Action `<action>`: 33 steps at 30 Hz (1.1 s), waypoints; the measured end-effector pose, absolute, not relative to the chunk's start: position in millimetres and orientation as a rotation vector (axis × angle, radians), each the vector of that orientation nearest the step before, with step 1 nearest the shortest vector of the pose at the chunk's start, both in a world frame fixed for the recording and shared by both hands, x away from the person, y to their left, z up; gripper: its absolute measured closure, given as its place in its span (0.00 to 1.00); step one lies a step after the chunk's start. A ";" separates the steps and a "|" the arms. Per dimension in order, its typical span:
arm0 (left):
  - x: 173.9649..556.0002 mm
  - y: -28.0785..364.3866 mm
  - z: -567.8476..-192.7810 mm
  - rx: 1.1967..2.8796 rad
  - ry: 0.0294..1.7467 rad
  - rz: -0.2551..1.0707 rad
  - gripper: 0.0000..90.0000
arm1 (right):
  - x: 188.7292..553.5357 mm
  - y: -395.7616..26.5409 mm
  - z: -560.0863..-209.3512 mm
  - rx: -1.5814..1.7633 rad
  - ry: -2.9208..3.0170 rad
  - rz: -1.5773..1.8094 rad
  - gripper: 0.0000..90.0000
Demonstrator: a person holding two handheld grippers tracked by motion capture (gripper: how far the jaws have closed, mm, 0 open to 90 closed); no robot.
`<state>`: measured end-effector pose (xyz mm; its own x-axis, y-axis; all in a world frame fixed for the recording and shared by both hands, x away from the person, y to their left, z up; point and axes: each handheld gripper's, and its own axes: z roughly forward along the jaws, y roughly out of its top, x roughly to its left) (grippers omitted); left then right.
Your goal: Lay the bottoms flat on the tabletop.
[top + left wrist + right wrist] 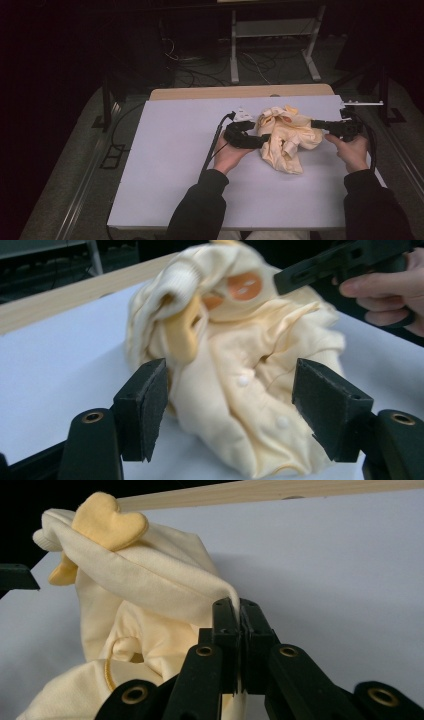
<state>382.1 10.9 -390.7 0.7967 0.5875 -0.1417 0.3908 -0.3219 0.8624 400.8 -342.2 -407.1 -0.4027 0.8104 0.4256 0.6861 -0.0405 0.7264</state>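
Black jaws of my right gripper (235, 625) clamped on pinched fold of yellow garment (286, 138), crumpled mid-table; my left gripper (230, 407) jaws apart, garment dead ahead between them, just beyond pads; left nearer bulk.

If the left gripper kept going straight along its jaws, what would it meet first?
Most likely the crumpled cream garment: it sits directly ahead between the open jaws of the left gripper, though the exact gap is unclear.

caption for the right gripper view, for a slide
Right gripper shut on a fold of the cream baby garment, lifting it above the white table.
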 end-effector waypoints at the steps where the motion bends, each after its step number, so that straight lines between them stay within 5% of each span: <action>1: 383.7 12.3 -394.9 1.959 0.746 0.231 0.33 | 400.8 -341.9 -407.3 1.636 2.083 1.430 0.95; 15: 414.1 2.8 -441.2 1.880 0.888 0.078 0.38 | 400.8 -339.0 -409.4 1.629 2.103 1.418 0.95; 23: 425.3 -1.8 -449.6 1.868 0.874 -0.042 0.80 | 401.2 -334.9 -411.9 1.627 2.130 1.399 0.95; 33: 426.9 43.2 -405.8 1.907 0.895 0.168 0.86 | 397.6 -329.2 -403.2 1.583 2.137 1.423 0.95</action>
